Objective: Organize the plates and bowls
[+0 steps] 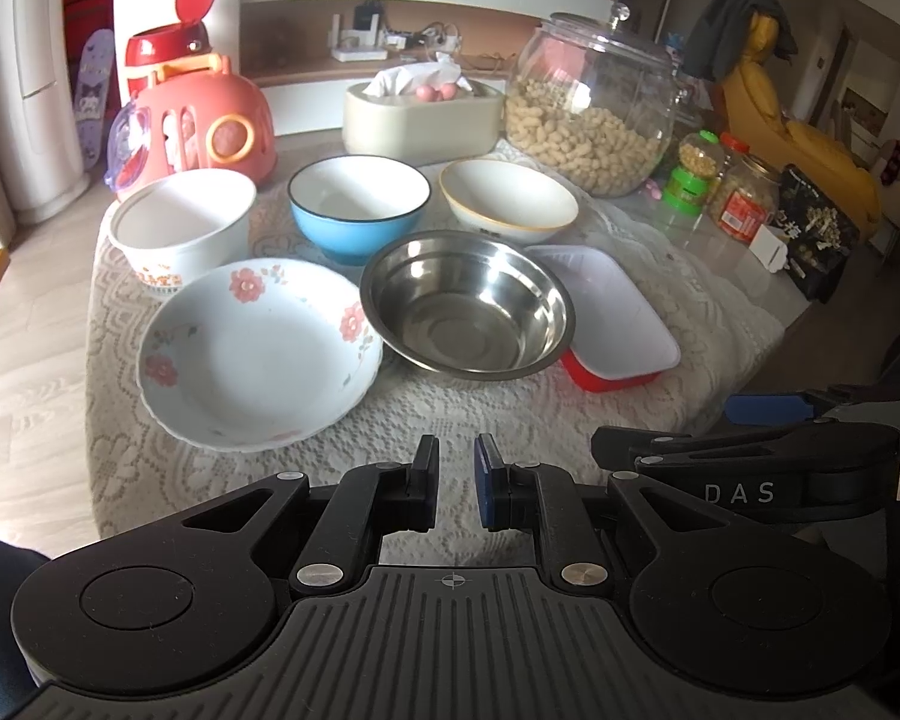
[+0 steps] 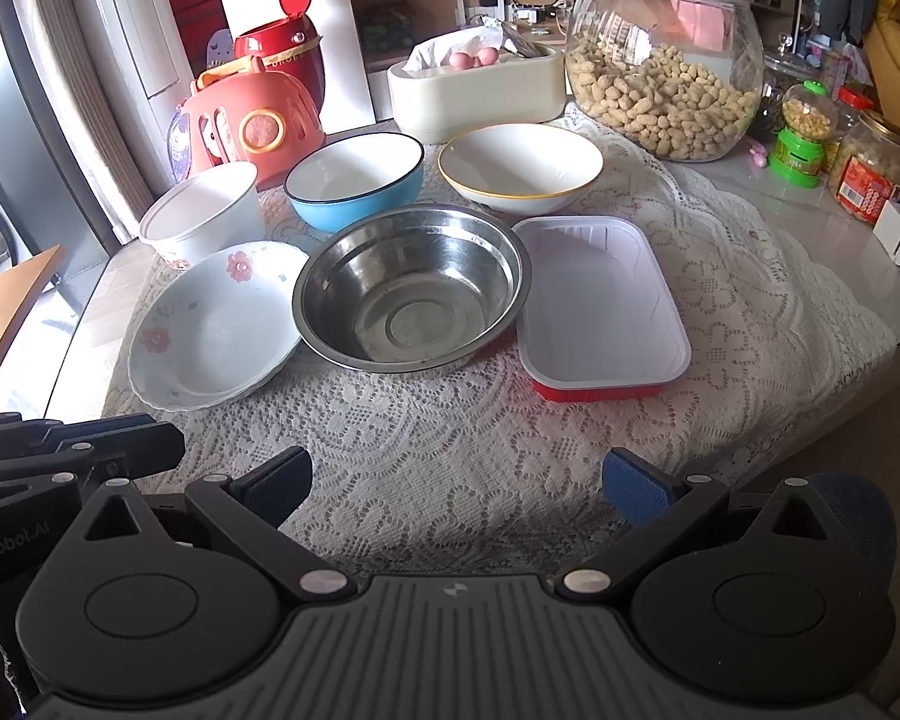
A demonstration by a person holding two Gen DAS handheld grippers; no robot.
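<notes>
Your two wrist cameras sit side by side at the table's near edge, angled down across the lace tablecloth. Both share the steel bowl and peanut jar; the right view sits slightly nearer.

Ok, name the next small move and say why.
Probably bring the right tongs, open and empty, forward to the near rim of the steel bowl. It sits closest, nothing is stacked yet, and the left tongs are shut.
</notes>
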